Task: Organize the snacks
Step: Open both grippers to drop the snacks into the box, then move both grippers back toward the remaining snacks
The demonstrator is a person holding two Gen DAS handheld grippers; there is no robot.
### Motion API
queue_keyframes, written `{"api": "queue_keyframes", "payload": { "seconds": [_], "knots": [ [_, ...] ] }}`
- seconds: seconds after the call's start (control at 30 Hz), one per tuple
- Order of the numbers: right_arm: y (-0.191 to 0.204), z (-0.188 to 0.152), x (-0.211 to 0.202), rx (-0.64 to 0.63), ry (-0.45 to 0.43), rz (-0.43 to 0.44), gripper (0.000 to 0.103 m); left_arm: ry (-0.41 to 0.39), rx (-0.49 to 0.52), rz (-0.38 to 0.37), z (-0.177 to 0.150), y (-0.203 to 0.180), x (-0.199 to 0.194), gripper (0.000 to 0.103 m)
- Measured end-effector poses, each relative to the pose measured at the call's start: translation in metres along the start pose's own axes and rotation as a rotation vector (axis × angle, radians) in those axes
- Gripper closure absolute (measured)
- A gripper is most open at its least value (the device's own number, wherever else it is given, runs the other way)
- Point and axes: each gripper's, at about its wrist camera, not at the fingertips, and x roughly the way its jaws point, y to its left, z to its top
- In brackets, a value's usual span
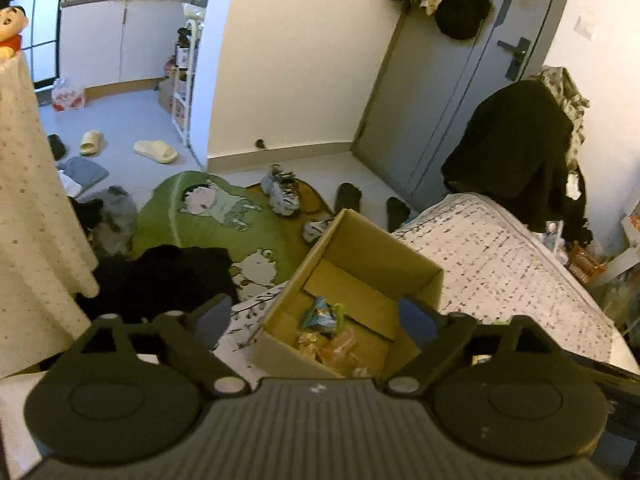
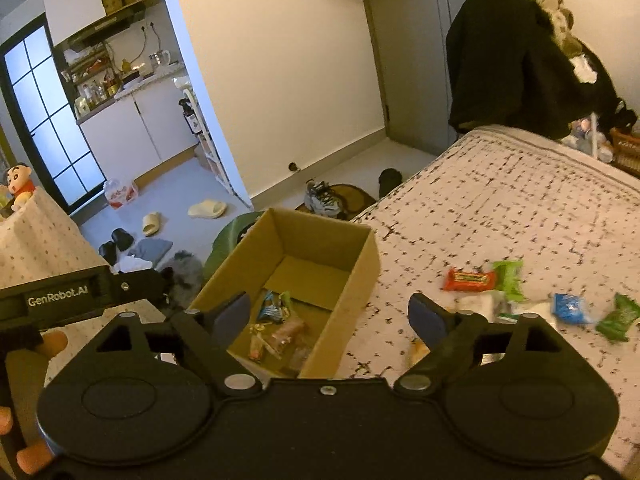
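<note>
On the patterned white bedspread (image 2: 500,200) our open brown cardboard box (image 2: 360,256) collects wrapped snacks (image 2: 276,328), so our left gripper (image 1: 316,314) and right gripper (image 2: 330,312) hover wide-jawed, empty, while more loose packets (image 2: 472,280) wait beside it.

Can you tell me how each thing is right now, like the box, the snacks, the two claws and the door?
Cardboard box: open on top, some snacks inside.
Snacks in the box: lying loose on the bottom.
Snacks on the bed: scattered on the cover, not yet boxed.
Left claw: open, holding nothing.
Right claw: open, holding nothing.
Door: shut.
</note>
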Motion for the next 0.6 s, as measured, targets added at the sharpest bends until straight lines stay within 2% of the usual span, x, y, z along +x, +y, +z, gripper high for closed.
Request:
{"api": "queue_keyframes", "payload": {
  "seconds": [0.07, 0.17, 0.6],
  "knots": [
    [-0.004, 0.002, -0.007, 0.015, -0.01, 0.0, 0.011, -0.005, -0.001, -0.004, 0.0, -0.001, -0.006, 0.008],
    [-0.009, 0.006, -0.019, 0.025, -0.037, -0.005, 0.001, -0.016, 0.004, -0.024, 0.0, -0.003, -0.015, 0.001],
    [-0.048, 0.008, -0.044, 0.065, -0.113, -0.126, 0.0, -0.06, 0.029, -0.064, -0.006, -0.016, -0.04, 0.0]
  ]
}}
